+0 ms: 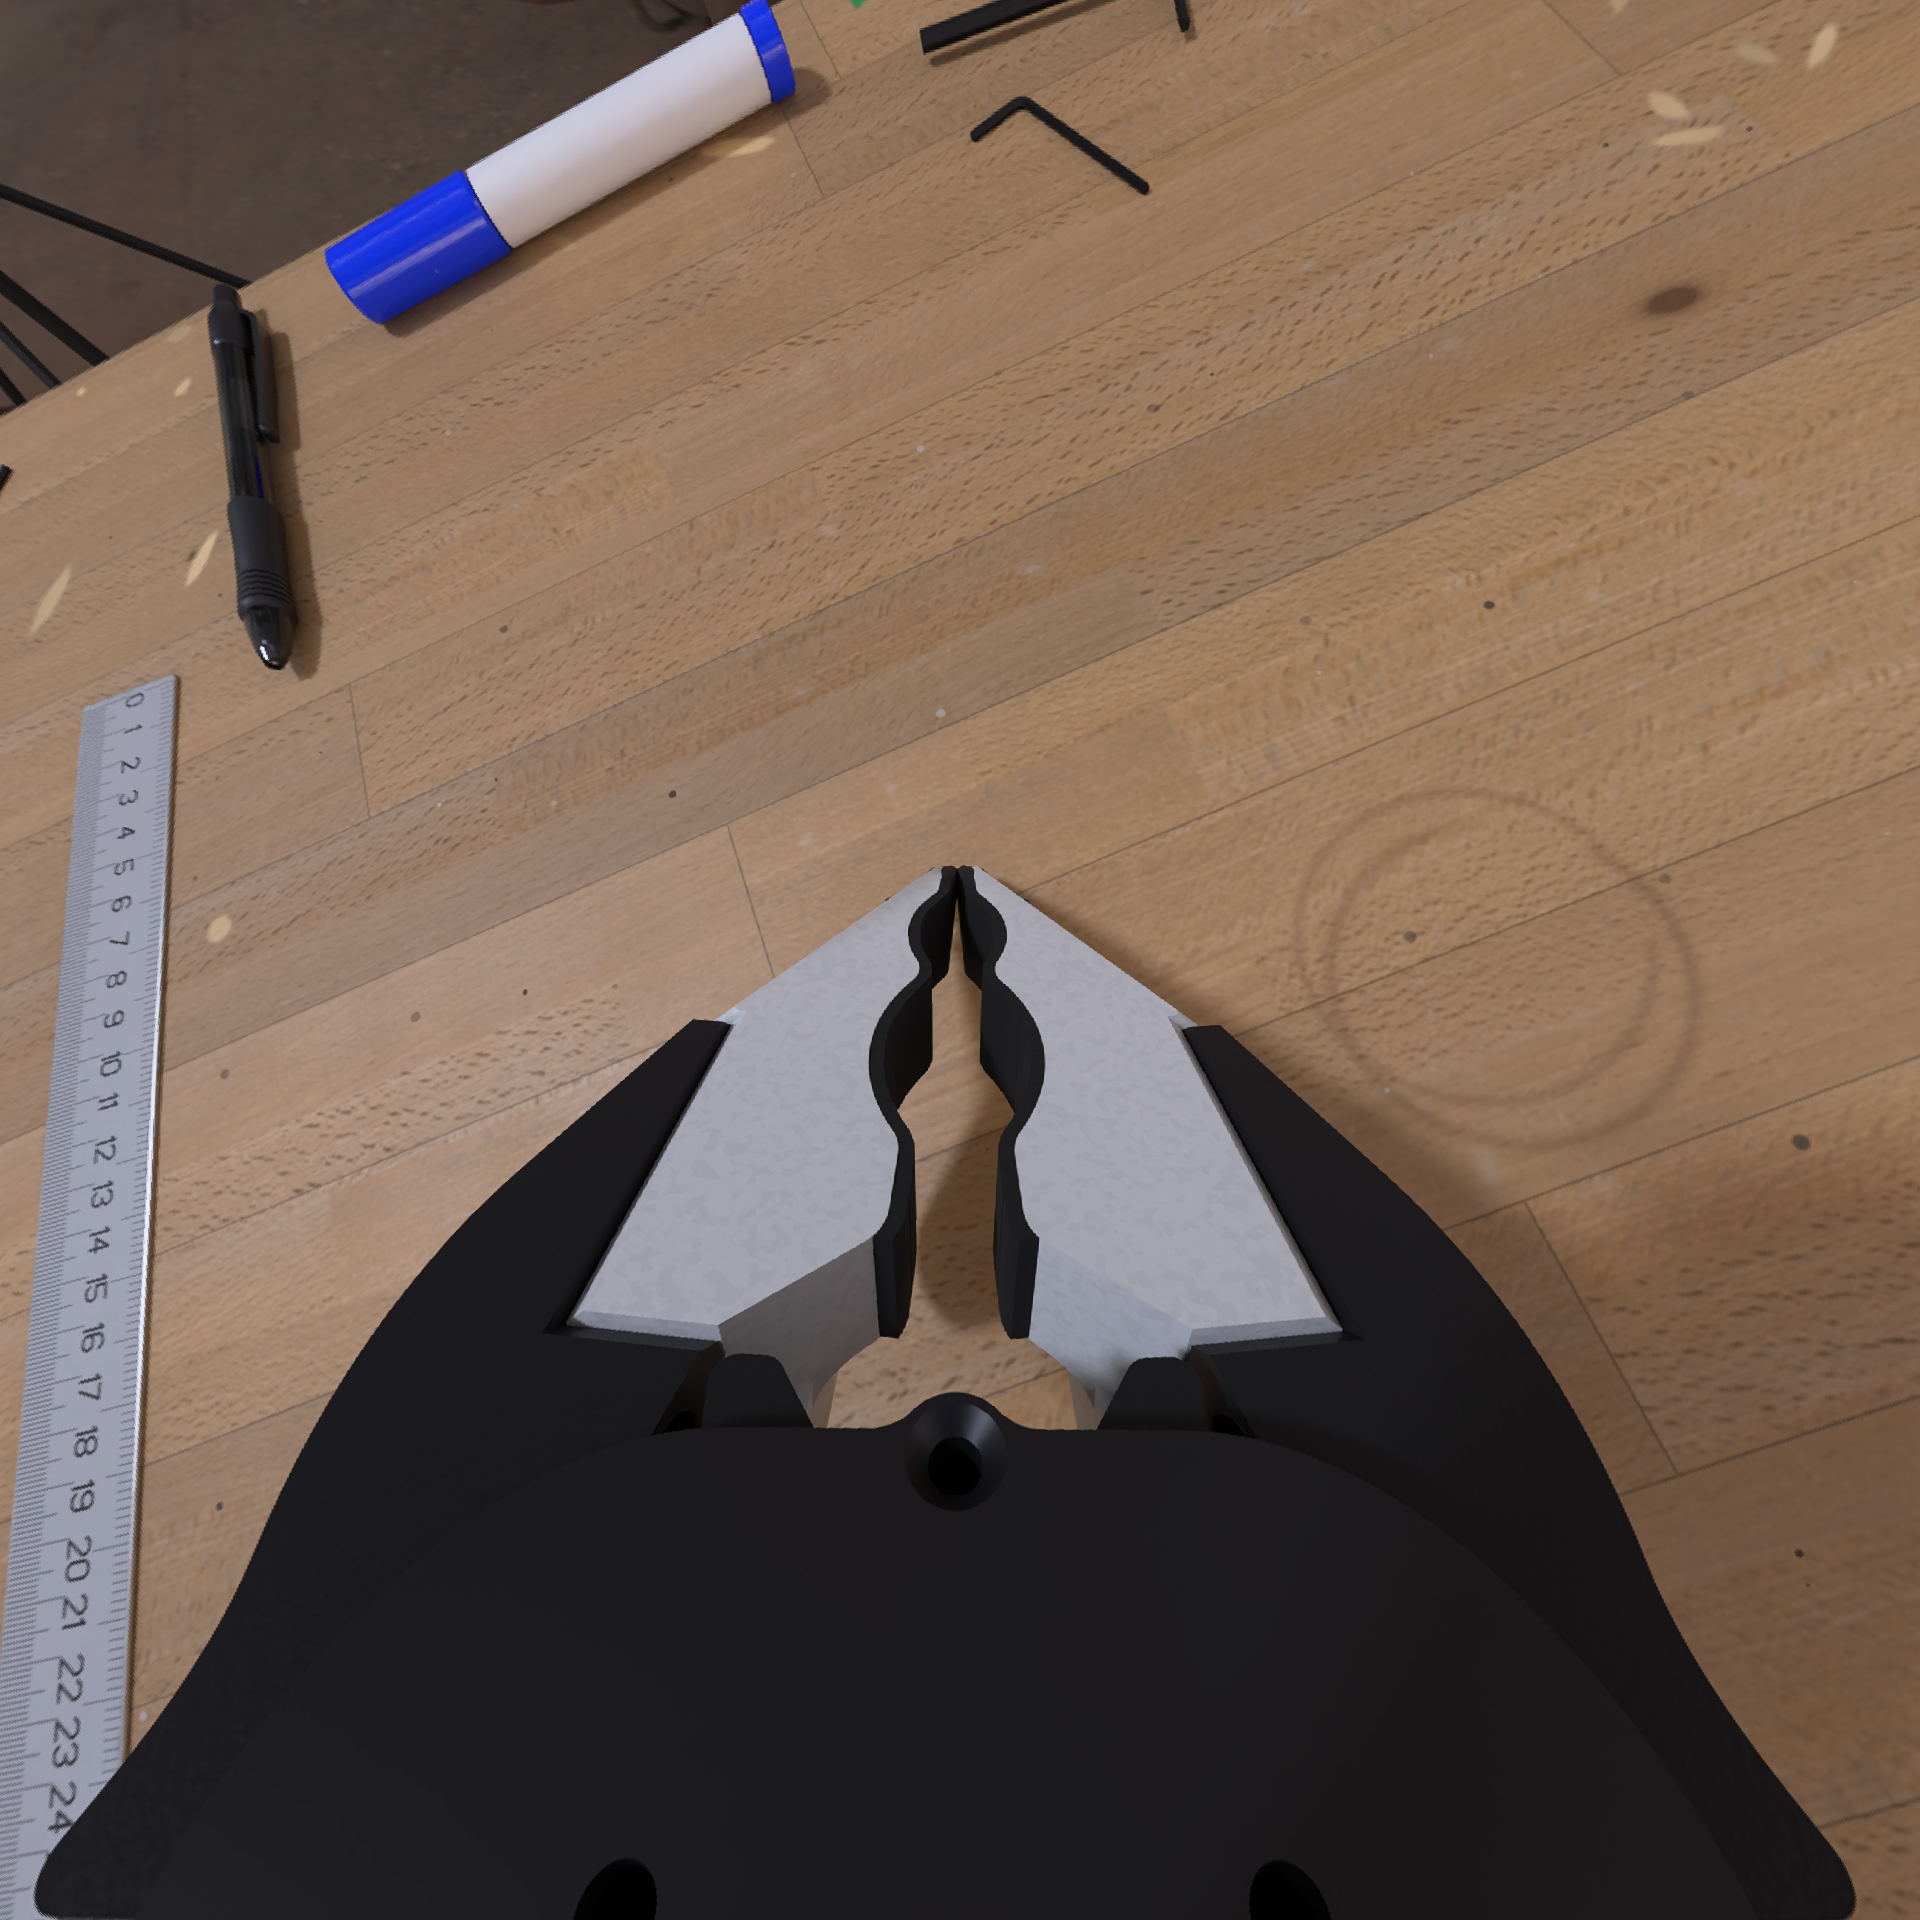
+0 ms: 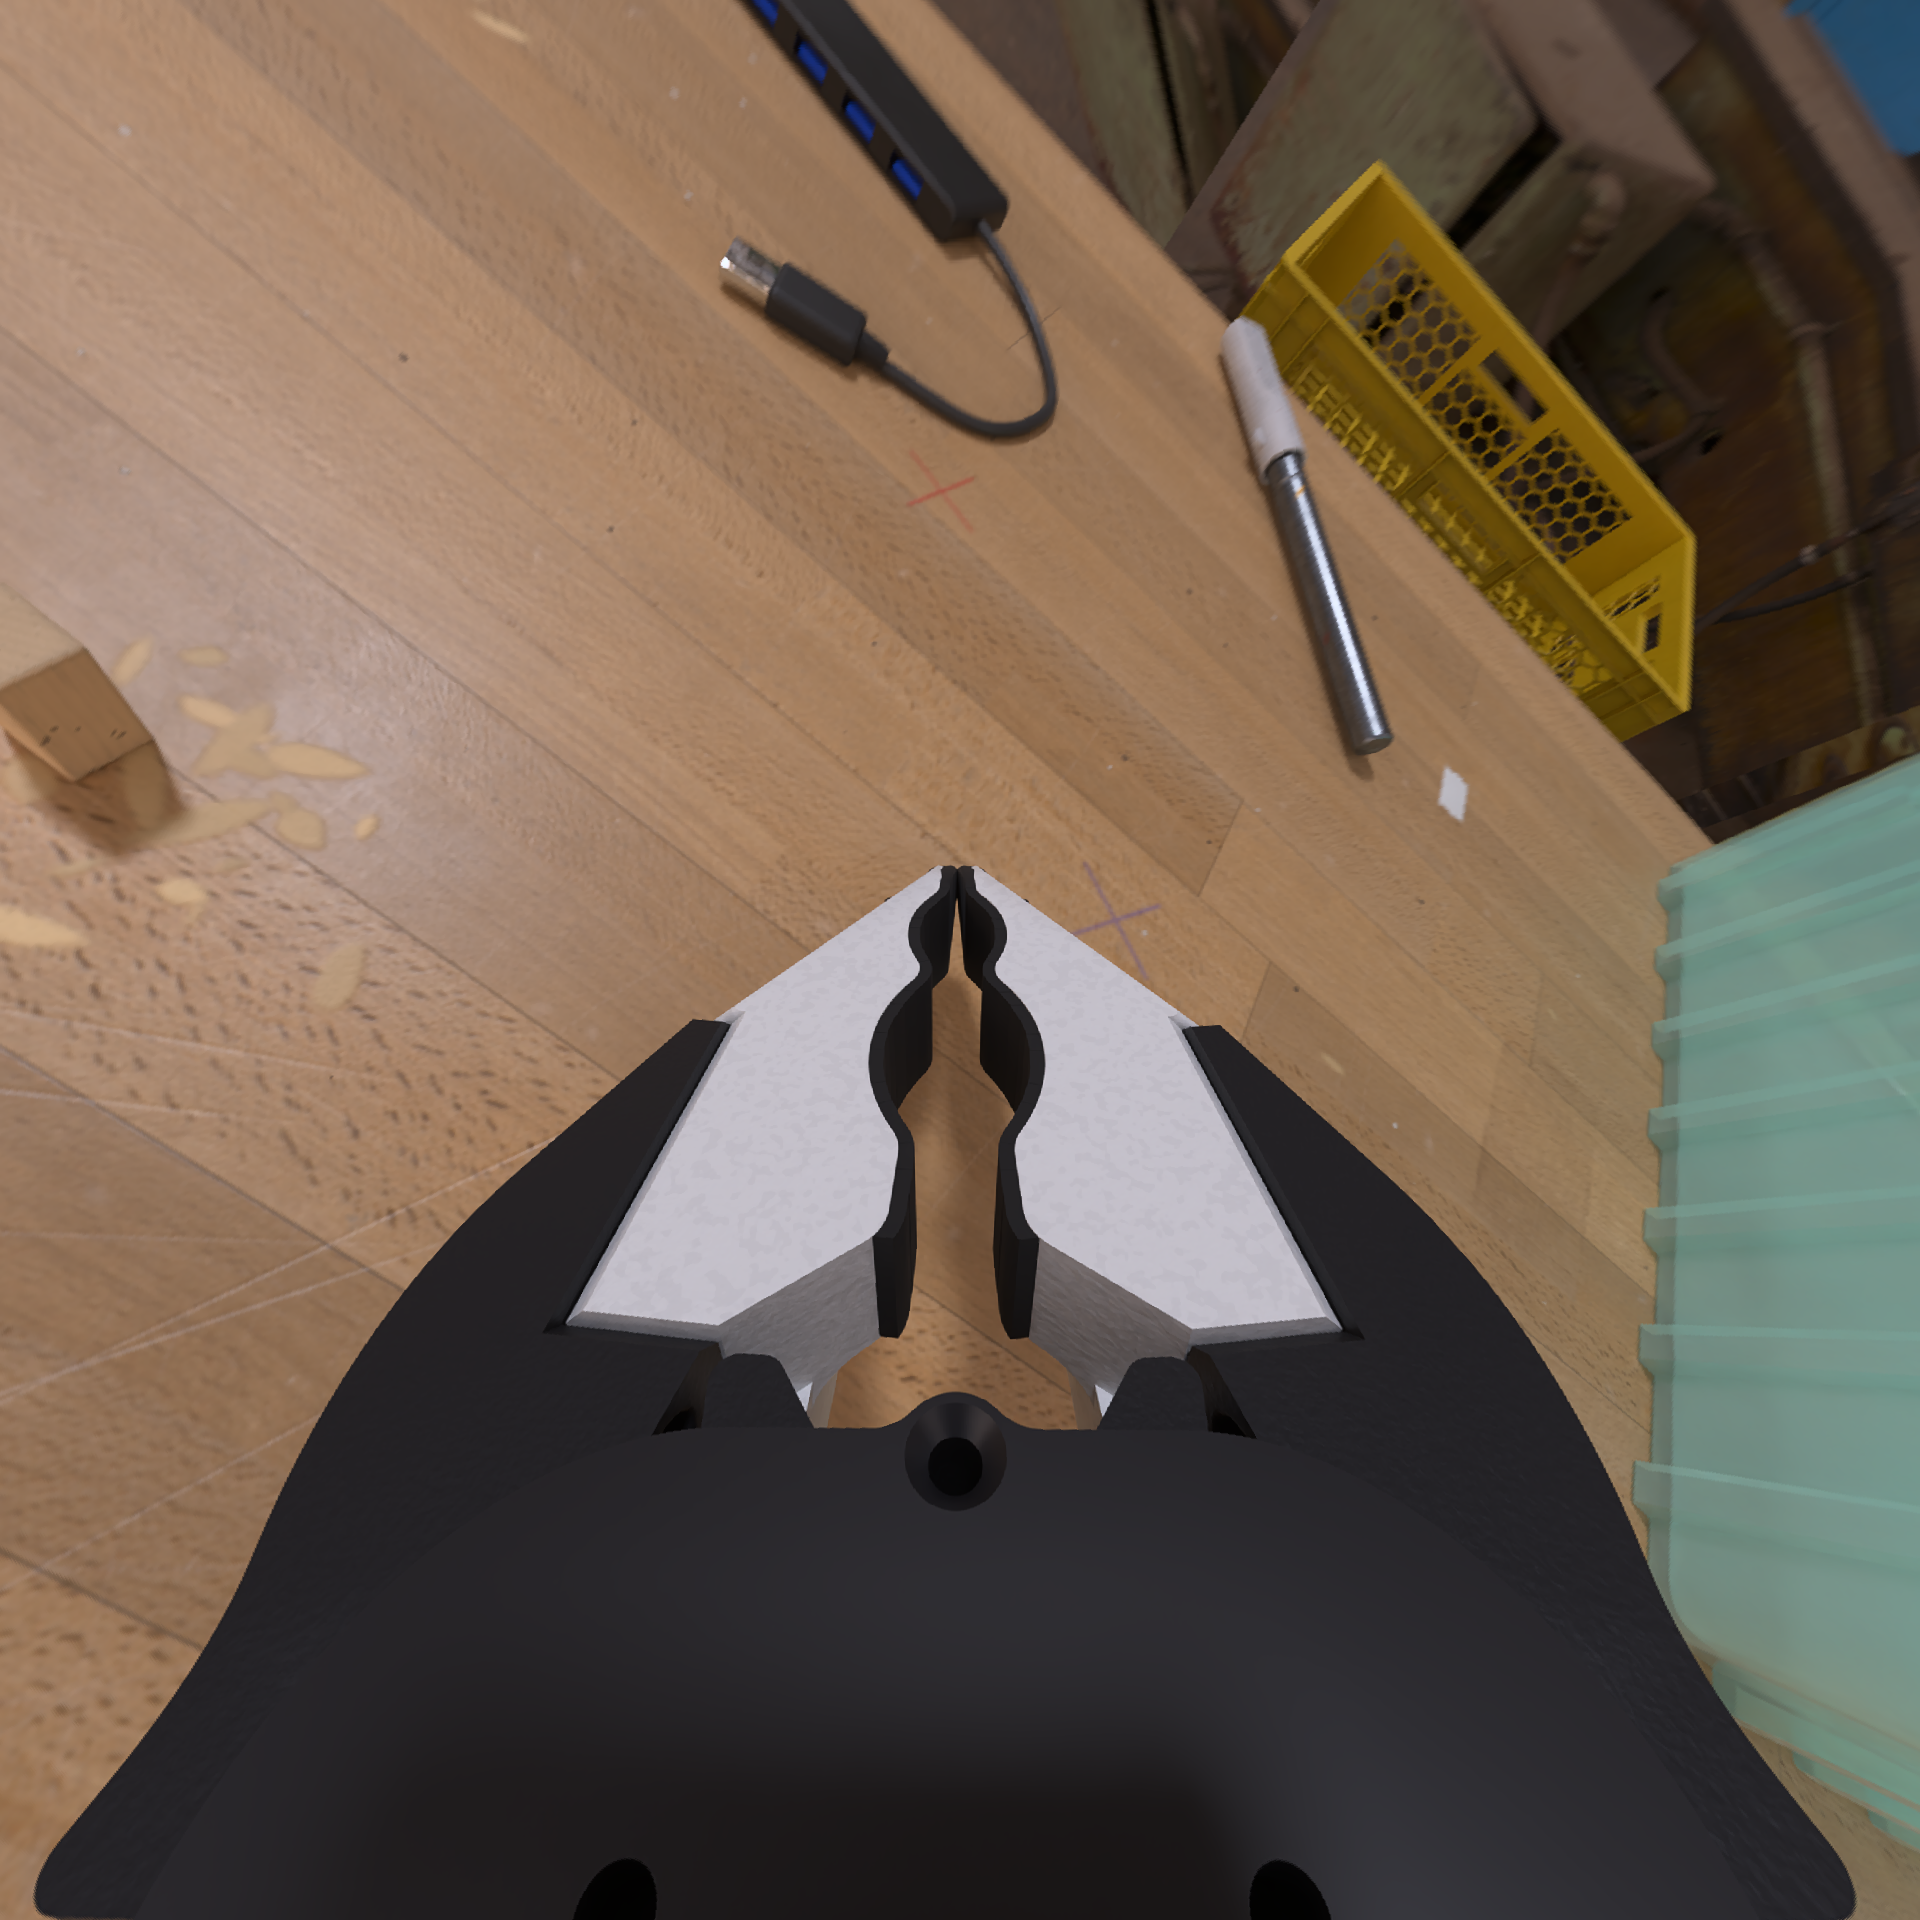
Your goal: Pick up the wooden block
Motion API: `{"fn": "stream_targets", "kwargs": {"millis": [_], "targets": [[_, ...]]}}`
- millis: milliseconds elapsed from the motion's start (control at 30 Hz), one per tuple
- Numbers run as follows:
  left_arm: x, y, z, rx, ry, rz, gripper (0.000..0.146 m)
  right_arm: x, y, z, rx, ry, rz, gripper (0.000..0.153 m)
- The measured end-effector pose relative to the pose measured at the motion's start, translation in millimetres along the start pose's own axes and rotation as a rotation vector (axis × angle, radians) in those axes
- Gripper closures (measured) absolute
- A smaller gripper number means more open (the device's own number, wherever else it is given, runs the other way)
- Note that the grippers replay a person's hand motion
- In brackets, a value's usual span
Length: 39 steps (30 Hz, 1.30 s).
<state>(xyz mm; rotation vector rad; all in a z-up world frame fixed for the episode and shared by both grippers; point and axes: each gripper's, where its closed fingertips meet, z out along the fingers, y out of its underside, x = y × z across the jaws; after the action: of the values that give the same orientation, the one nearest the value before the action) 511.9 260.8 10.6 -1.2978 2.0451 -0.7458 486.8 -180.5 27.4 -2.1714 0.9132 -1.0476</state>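
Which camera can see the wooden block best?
The right wrist view. The wooden block sits at its far left edge on the table, partly cut off by the frame, beside pale wood chips. The left wrist view shows none of it.

The left claw [image 1: 957, 883] is matte black with pale grey speckled finger plates and black wavy pads; the right claw [image 2: 957, 883] has the same colours. The light brown, wood-grained plank table [image 1: 1247, 520] bears a faint ring stain right of the left claw. Ahead and left of it lie a white marker with blue cap and end [image 1: 561, 156], a black pen [image 1: 249, 478] and a silver steel ruler [image 1: 94, 1195]. Left of the right claw stands a pale tan wooden block [image 2: 62, 696] among cream-coloured flecks. Ahead and right are a black hub with blue ports [image 2: 883, 104], a yellow crate with honeycomb mesh [image 2: 1486, 447], and something translucent pale green [image 2: 1787, 1247], perhaps stacked trays.
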Motion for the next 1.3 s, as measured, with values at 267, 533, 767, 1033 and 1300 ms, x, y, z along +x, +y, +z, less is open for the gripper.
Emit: {"fn": "stream_targets", "kwargs": {"millis": [267,533,767,1033,1300], "targets": [[0.0,0.3,0.1,0.0,0.003,-0.004,0.146,-5.4,4.8,2.8,-0.042,-0.037,0.002,0.153],[0.0,0.2,0.1,0.001,0.004,-0.005,0.146,-5.4,5.1,3.6,-0.051,-0.034,0.005,0.153],[0.0,0.2,0.0,0.0,-0.003,0.004,0.146,-7.2,4.9,5.9,-0.064,-0.027,-0.018,0.153],[-0.1,0.0,0.0,0.001,-0.003,0.003,0.146,-7.2,5.1,5.8,-0.065,-0.034,-0.006,0.153],[1.0,-2.6,-1.5,0.007,-0.045,0.06,0.144,-7.2,5.6,5.9,-0.069,-0.05,0.014,0.153]]}}
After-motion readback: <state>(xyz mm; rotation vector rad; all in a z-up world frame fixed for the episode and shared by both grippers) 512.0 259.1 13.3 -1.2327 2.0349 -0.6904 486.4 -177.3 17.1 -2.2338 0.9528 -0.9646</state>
